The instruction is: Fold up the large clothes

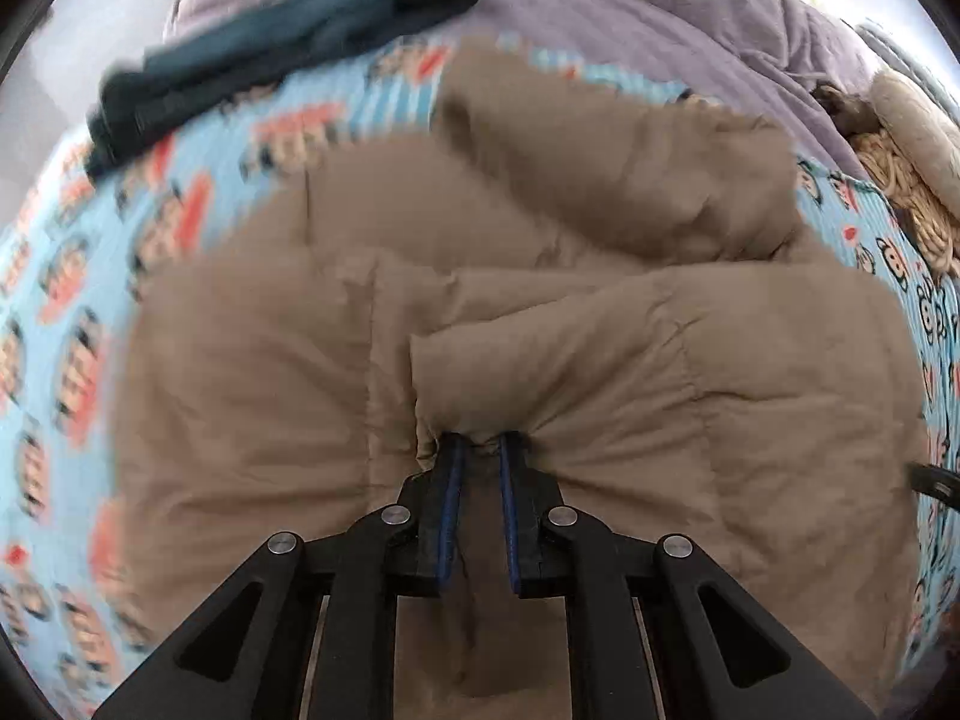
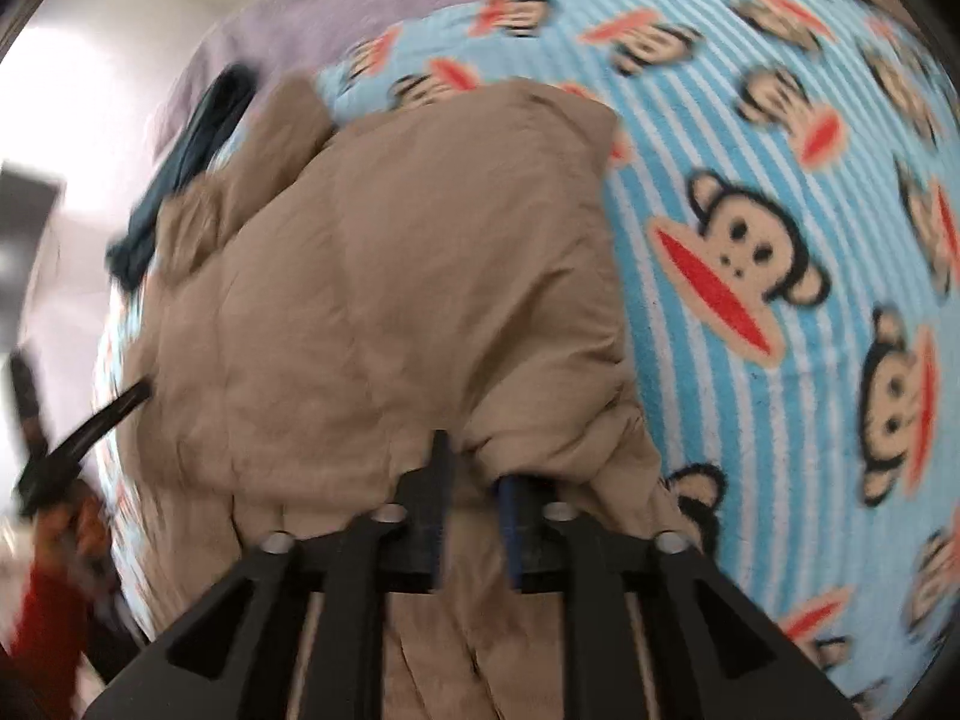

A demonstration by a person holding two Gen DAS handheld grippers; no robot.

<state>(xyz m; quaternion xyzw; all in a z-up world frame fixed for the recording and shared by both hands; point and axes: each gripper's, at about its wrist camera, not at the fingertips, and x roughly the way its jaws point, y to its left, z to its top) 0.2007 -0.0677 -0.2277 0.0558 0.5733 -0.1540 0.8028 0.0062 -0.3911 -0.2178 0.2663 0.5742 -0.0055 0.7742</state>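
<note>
Item: tan padded garment (image 1: 540, 312) on monkey-print blanket (image 1: 54, 300). Left gripper (image 1: 480, 441) pinches its fold at 6 o'clock; right gripper (image 2: 474, 462) part-spread, cloth between. Advice: lift both edges evenly.

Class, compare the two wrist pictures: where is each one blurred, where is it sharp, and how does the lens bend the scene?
Left wrist view: the gripper fingers are sharp, the monkey-print blanket smears at the left, and the dark lens rim curves round the corners. Right wrist view: softer overall, the tan garment is blurred, and the bright wall at the left washes out.
</note>
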